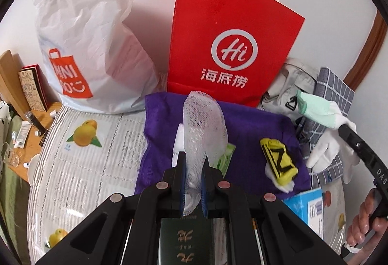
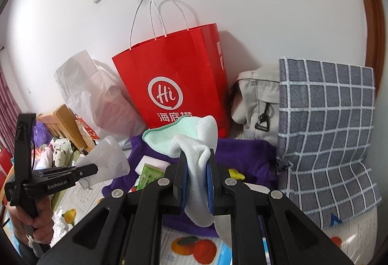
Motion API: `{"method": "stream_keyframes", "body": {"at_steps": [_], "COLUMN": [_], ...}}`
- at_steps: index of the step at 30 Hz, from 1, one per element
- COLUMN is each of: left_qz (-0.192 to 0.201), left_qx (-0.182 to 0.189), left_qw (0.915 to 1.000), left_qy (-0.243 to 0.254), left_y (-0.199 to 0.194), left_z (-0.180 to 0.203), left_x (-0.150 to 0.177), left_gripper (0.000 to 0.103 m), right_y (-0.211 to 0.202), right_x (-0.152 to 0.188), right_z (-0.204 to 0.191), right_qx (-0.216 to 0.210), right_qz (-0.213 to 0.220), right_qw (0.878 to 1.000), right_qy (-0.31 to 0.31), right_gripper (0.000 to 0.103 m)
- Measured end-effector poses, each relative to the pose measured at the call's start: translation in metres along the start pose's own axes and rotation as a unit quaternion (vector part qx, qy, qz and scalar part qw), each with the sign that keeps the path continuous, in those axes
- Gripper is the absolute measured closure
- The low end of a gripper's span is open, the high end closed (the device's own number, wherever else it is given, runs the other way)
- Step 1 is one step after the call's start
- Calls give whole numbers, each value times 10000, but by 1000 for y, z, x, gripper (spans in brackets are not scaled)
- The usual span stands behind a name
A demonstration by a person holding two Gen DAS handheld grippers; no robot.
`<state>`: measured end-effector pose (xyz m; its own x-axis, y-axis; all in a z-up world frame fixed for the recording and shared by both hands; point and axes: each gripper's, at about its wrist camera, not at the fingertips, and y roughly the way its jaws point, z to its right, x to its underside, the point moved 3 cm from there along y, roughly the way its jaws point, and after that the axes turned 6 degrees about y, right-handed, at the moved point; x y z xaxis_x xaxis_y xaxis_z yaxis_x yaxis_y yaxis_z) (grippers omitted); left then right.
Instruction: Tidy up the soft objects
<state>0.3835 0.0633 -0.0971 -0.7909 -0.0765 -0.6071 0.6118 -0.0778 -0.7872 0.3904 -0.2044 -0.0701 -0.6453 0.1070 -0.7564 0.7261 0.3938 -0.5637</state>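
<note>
Mid-task: our left hand-held gripper (image 1: 193,182) gripped mesh pouch (image 1: 203,119), right hand-held gripper (image 2: 197,182) gripped white sock (image 2: 194,144); yellow bundle (image 1: 278,160) remained at 3 o'clock.

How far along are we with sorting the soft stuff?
Nothing looks put away yet. In hand: the left gripper is clamped on the white mesh pouch, the right gripper on the white and mint glove. Left: the yellow bundle and green packet lie on the purple cloth.

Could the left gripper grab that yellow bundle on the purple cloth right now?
Probably not yet. The left gripper is already shut on a white mesh pouch, so its jaws are full. The yellow bundle itself lies uncovered on the purple cloth.
</note>
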Motion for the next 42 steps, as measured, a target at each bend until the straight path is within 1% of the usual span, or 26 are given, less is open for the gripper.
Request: {"method": "stream_keyframes", "body": {"at_steps": [5,7,10,14,17,19,22,26,34,36,37,39,41,42], "left_qz": [-32,-96,-130,-251,-346,-423,-568,-708,-777,-774,-776,-786,-801,-811], "left_qx": [138,261,365,571,585,484,588,613,577,528,528,541,537,541], "left_qw": [9998,9994,9989,9976,9973,9974,9959,9949,9949,9952,9952,9951,9951,9950], "left_qy": [-141,-219,-245,-291,-283,-322,-391,-364,-293,-266,-264,-258,-233,-219], "left_y": [17,28,42,59,70,77,89,99,105,106,107,108,109,109], "left_z": [-2,-2,-1,2,1,-3,-7,-6,-3,-2,-2,-1,0,0], "left_x": [-12,-15,-19,-22,-23,-22,-21,-18,-18,-18,-18,-17,-17,-17], "left_gripper": [93,93,93,93,93,93,93,93,92,86,84,80,78,74], "right_y": [23,35,55,70,81,89,101,111,121,123,123,122,123,125], "right_x": [-9,-7,-4,1,5,9,16,22,29,29,30,30,31,32], "right_z": [7,14,25,36,45,50,55,58,61,62,61,58,56,55], "right_qx": [118,85,70,211,303,330,400,474,561,565,557,548,543,541], "right_qz": [-106,-212,-479,-654,-801,-954,-1174,-1310,-1467,-1483,-1500,-1485,-1506,-1514], "right_qw": [9998,9997,9988,9976,9963,9949,9923,9902,9876,9873,9871,9873,9869,9867], "right_qy": [-131,-66,-14,-67,-73,-47,-58,-85,-69,-72,-98,-149,-204,-235], "right_gripper": [90,90,90,89,87,86,86,85,85,79,75,74,65,63]}}
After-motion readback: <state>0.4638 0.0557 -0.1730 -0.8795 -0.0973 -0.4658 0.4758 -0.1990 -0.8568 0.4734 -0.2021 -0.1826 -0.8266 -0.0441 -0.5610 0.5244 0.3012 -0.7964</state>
